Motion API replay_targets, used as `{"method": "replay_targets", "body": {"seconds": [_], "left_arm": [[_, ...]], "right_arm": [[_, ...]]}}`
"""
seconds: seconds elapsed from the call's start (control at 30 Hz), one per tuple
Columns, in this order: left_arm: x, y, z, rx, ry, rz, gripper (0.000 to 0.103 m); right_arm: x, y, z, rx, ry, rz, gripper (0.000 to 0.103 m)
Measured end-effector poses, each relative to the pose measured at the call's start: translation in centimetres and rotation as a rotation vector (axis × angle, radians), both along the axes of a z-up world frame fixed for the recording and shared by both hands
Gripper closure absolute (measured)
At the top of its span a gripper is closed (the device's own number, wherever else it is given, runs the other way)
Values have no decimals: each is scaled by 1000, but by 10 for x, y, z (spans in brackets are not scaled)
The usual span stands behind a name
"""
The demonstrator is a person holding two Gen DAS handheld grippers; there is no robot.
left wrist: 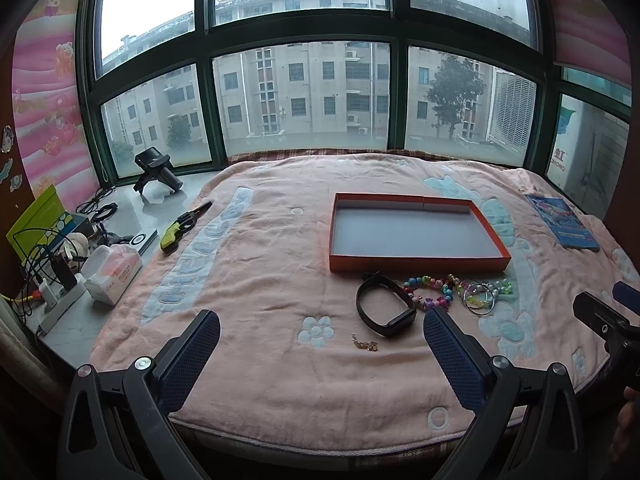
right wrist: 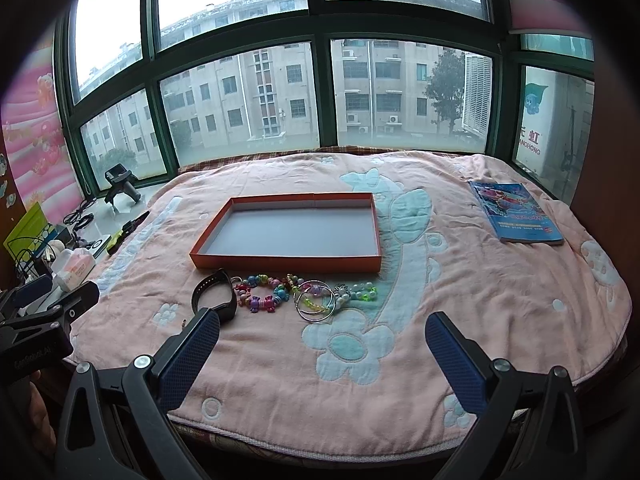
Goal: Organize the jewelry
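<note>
Blanket (left wrist: 260, 280), pink terry with pale blue flowers, covers the whole work surface. Orange shallow box (left wrist: 416, 228) sits mid-blanket, grey floor bare: nothing sorted yet, so the task reads as at its start. Blue book (right wrist: 516, 212) lies well apart to the right, not involved.

Jewelry lies in a row just in front of the box's near wall: black wristband (left wrist: 384, 306), coloured bead bracelet (left wrist: 430, 290), silver bangles (left wrist: 478, 296), pearl-and-green bead piece (right wrist: 360, 292). Small gold chain (left wrist: 365, 345) lies alone, nearer the camera.

Left gripper (left wrist: 320, 364) hovers with jaws wide, empty. Right gripper (right wrist: 322, 360) likewise wide, empty.

Next move, by judgement: close on one piece and lift it into the box. The chain is thin and flat on terry loops, so it needs a low pinch.
</note>
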State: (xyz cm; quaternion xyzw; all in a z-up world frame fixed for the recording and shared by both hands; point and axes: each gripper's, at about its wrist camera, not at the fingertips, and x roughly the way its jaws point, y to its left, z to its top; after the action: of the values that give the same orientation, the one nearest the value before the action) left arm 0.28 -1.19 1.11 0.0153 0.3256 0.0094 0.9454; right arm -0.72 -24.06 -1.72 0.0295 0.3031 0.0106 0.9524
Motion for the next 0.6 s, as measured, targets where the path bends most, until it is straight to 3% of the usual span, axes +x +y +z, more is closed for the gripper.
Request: {"method": "replay_targets", "body": {"seconds": [0.6], "left_arm": [[26,5,-19,7,33,-49,0]], "right_arm": [[13,-1,-10,0,33,20,0]]}}
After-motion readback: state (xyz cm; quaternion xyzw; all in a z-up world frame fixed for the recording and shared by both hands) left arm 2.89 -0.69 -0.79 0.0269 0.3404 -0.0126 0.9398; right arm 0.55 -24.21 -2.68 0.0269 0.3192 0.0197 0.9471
